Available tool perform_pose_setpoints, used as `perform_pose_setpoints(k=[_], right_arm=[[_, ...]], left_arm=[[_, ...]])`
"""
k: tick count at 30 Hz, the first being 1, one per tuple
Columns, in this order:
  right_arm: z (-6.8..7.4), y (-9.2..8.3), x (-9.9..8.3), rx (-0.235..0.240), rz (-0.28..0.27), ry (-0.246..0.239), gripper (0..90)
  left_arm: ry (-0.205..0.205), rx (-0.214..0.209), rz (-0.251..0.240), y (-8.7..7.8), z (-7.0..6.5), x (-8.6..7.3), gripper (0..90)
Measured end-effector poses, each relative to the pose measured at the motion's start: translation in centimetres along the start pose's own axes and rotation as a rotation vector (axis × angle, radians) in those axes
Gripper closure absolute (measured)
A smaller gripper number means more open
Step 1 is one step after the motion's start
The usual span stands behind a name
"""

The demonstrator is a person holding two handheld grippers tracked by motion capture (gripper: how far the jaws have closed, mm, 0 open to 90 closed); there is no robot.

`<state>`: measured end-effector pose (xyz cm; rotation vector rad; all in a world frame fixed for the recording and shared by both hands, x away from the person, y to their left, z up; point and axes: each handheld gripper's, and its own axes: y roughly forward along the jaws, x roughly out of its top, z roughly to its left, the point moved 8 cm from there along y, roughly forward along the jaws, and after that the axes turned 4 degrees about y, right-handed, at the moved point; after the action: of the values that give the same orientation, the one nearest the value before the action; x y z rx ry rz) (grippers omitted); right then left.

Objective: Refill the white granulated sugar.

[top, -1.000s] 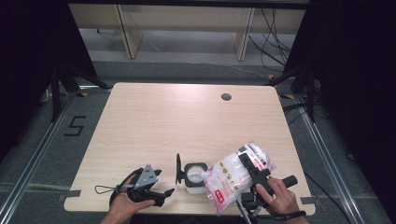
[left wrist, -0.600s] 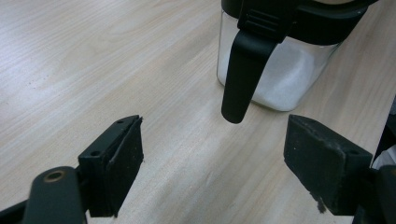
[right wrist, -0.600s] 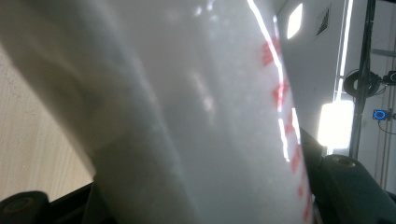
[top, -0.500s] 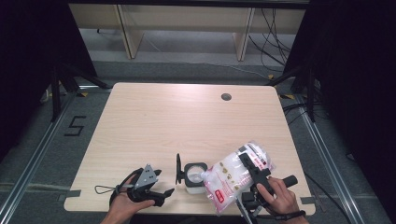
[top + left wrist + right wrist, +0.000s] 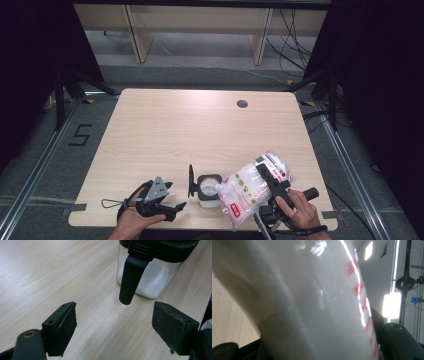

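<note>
A clear square jar (image 5: 208, 192) with a black rim stands near the table's front edge, some white powder in it (image 5: 153, 280). Its black lid (image 5: 191, 180) is flipped up on the left, and a black latch (image 5: 130, 277) hangs down its side. My right gripper (image 5: 268, 176) is shut on a plastic bag (image 5: 247, 192) of white powder with red print. The bag is tilted, its low corner at the jar's mouth, and close up it sits between the jaws (image 5: 319, 302). My left gripper (image 5: 176, 196) rests open on the table left of the jar, nothing between its pads (image 5: 65, 325).
The light wooden table (image 5: 200, 130) has a round cable hole (image 5: 242, 104) at the back right. Its front edge runs just below both hands. Dark floor, rails and shelving surround the table.
</note>
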<state>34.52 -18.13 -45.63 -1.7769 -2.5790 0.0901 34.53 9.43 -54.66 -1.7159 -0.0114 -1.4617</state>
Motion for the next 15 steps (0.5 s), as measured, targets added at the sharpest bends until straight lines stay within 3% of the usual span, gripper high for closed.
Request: perform_pose_setpoints(k=[1,2,3,8,9,10,11,12,15], right_arm=[[-0.02,-0.03,-0.02,0.001,0.004,-0.002,45.8],[-0.11,-0.01,-0.01,0.001,-0.001,-0.014,45.8],[-0.12,-0.02,-0.01,0.001,-0.001,-0.015,45.8],[-0.24,-0.09,-0.03,0.0,0.001,-0.022,45.8],[-0.19,-0.04,-0.03,0.0,-0.004,-0.011,45.9],[-0.22,-0.04,-0.06,-0.001,-0.002,-0.001,45.9],[-0.54,-0.02,0.04,-0.012,-0.011,-0.026,46.0],[-0.27,-0.06,-0.1,-0.003,-0.001,0.006,46.0],[-0.22,-0.07,-0.16,-0.003,0.002,0.017,46.1]], left_arm=[[-0.016,-0.005,-0.015,0.06,-0.16,0.13,19.2],[0.01,0.0,0.008,-0.04,0.06,-0.05,19.3],[0.0,-0.007,-0.006,0.05,-0.09,0.05,19.2],[0.026,-0.004,0.008,-0.02,0.13,-0.02,19.2],[-0.019,-0.006,-0.016,0.07,-0.17,0.12,19.2],[-0.003,-0.005,-0.003,-0.04,-0.05,0.03,19.2],[-0.02,-0.004,-0.015,0.02,-0.17,0.12,19.2],[-0.01,-0.004,-0.008,-0.04,-0.11,0.06,19.2],[0.005,-0.008,0.002,-0.07,-0.09,-0.03,19.2]])
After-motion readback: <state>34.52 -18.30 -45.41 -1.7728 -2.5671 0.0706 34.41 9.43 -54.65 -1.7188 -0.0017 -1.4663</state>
